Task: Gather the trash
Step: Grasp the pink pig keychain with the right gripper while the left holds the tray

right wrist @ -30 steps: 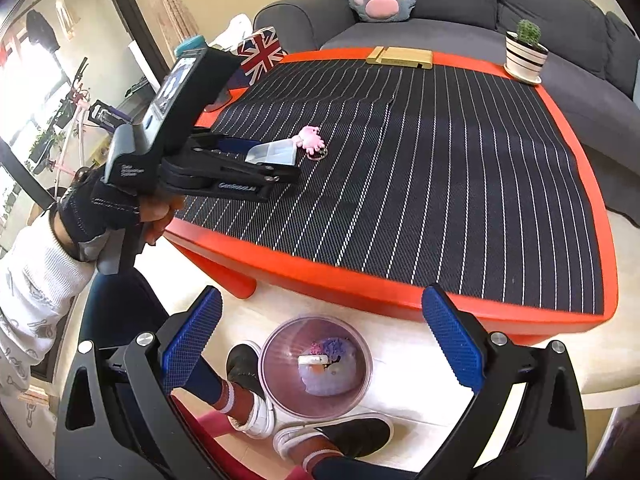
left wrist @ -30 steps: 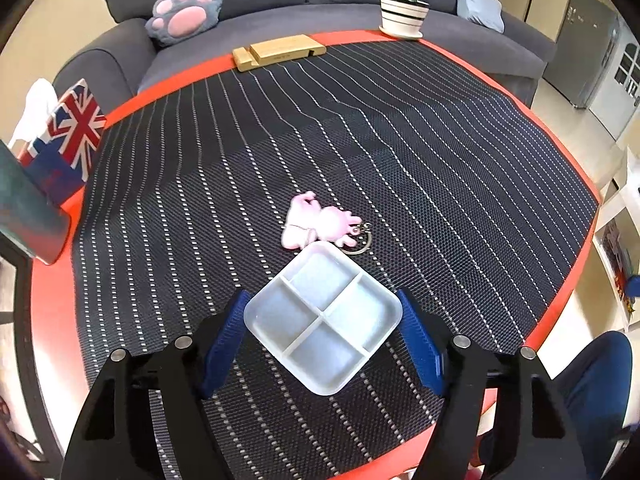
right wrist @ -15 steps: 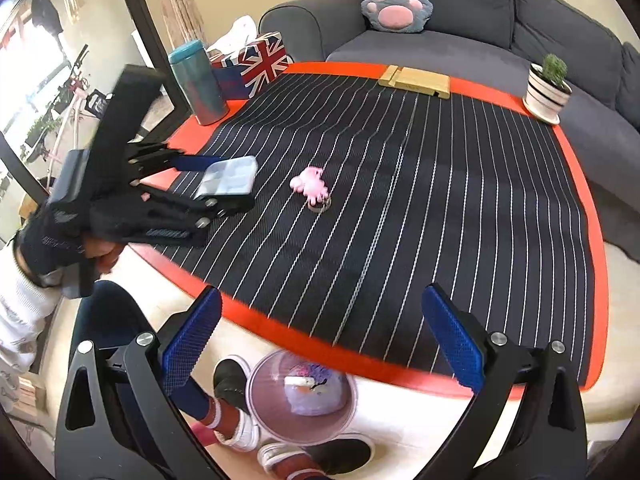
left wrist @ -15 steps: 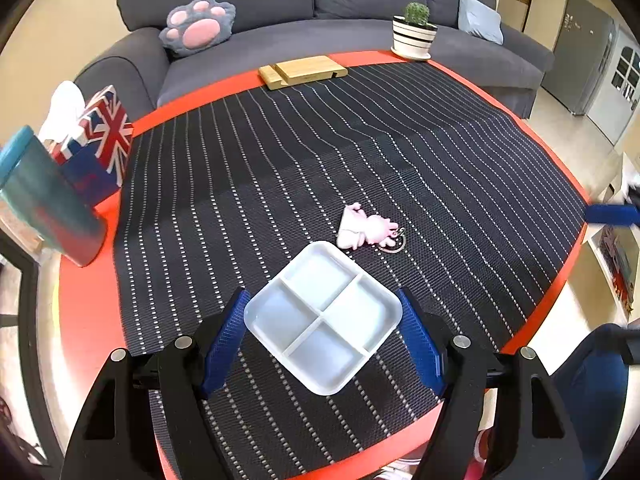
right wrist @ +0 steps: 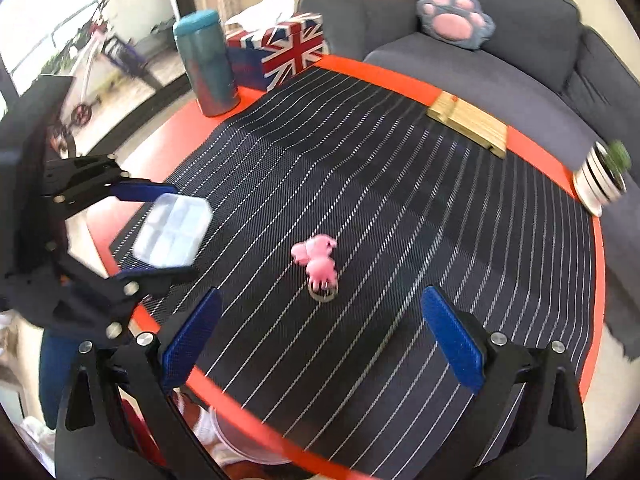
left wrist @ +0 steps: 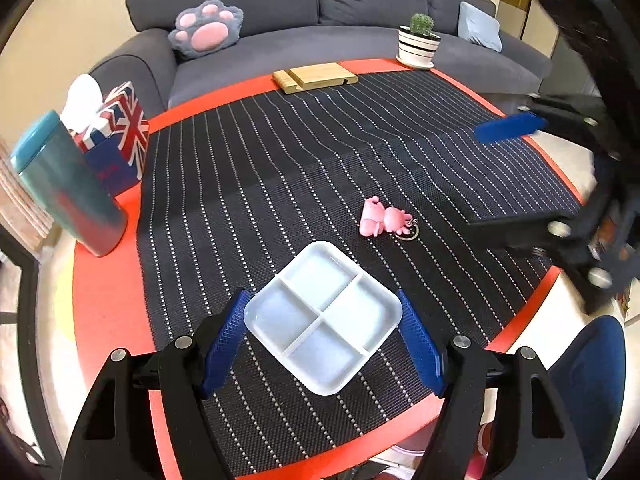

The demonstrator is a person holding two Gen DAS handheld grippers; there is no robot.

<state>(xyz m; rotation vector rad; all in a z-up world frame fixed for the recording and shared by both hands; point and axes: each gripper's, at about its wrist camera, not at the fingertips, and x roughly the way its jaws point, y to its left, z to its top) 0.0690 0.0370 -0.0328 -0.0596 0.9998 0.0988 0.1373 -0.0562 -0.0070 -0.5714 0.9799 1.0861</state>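
Setting: living room; red bench (left wrist: 108, 312) covered by a black striped mat (left wrist: 280, 168), grey sofa (left wrist: 360, 0) behind it.
Held item: white four-compartment plastic tray (left wrist: 323, 317), empty, clamped corner to corner in the left gripper (left wrist: 323, 340); it hangs above the mat near the bench's near edge. Judged to be the trash item now being carried off.
Left jaws: closed on two opposite corners of the tray, the diagonal hold setting them fairly wide.
Right gripper (right wrist: 320, 340): jaws wide, nothing between them; aimed down at the mat, the pink keychain figure (right wrist: 316, 260) lying ahead of the gap.
Next item: the keychain with its metal ring lies flat mid-mat, apart from the tray; probably the right gripper's target.
Bin: a round translucent rim (right wrist: 248, 452) shows below the bench edge in the right wrist view, blurred; probably the trash container.
Bystanders: teal tumbler (left wrist: 64, 184), Union Jack tissue box (left wrist: 120, 128), wooden stand (left wrist: 316, 76), potted cactus (left wrist: 418, 42), all along the bench margins, clear of the work.
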